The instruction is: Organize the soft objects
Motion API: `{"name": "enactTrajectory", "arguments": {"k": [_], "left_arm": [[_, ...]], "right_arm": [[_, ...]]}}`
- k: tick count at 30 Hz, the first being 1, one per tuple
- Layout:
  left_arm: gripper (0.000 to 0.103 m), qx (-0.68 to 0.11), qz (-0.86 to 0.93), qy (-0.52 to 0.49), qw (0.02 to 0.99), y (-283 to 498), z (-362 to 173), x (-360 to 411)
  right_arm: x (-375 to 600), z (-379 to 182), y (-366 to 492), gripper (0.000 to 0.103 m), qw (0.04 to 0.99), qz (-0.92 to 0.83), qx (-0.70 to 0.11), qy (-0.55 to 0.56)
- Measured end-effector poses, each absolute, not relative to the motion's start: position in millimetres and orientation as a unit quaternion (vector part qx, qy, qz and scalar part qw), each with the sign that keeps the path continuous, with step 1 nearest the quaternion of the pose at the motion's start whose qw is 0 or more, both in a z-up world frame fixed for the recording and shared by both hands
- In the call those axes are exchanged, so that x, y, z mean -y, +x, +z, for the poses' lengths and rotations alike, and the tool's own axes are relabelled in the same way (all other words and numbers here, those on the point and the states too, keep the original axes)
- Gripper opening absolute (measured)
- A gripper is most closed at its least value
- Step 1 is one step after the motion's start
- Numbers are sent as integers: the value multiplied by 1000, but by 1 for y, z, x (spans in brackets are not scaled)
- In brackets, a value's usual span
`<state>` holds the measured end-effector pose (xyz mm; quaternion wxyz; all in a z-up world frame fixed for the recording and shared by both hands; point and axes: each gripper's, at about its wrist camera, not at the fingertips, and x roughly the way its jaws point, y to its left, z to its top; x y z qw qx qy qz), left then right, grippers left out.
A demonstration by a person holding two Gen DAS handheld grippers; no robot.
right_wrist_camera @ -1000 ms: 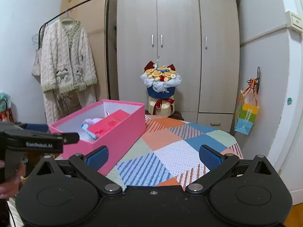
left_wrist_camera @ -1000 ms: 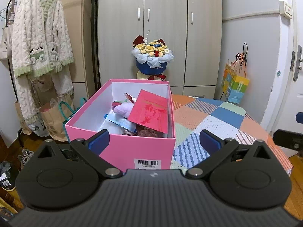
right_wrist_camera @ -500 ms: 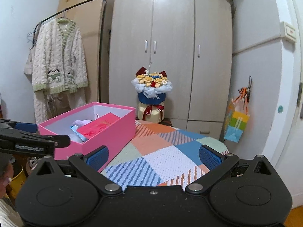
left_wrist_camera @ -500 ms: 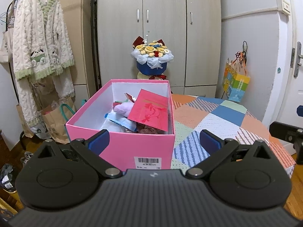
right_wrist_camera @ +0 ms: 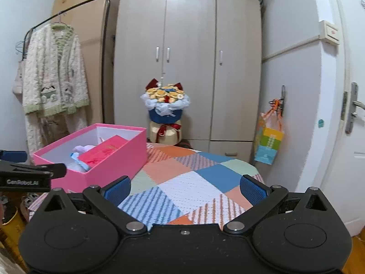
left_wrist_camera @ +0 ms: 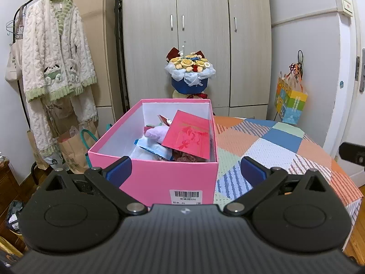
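Observation:
A pink box stands on the left of a patchwork-covered table. Inside lie a red card, a lilac soft toy, a blue-and-white packet and other soft items. My left gripper is open and empty, just short of the box's near wall. My right gripper is open and empty above the table, to the right of the box. The left gripper's side shows at the left edge of the right wrist view.
A flower bouquet stands behind the table before a wardrobe. A white fluffy robe hangs on a rack at the left, with paper bags on the floor below. A colourful gift bag hangs on the right wall.
The right gripper has drifted right and tilted up a little, so the box sits lower and further left in its view. The left gripper has barely moved.

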<state>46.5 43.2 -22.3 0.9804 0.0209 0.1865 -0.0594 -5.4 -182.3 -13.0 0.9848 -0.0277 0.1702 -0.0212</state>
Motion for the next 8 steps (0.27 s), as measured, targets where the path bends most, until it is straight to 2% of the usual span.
{"name": "enactTrajectory", "arguments": {"k": [8], "left_arm": [[103, -188, -62, 26, 980, 46, -23, -42]], "right_arm": [[187, -13, -5, 103, 985, -29, -170, -27]]}}
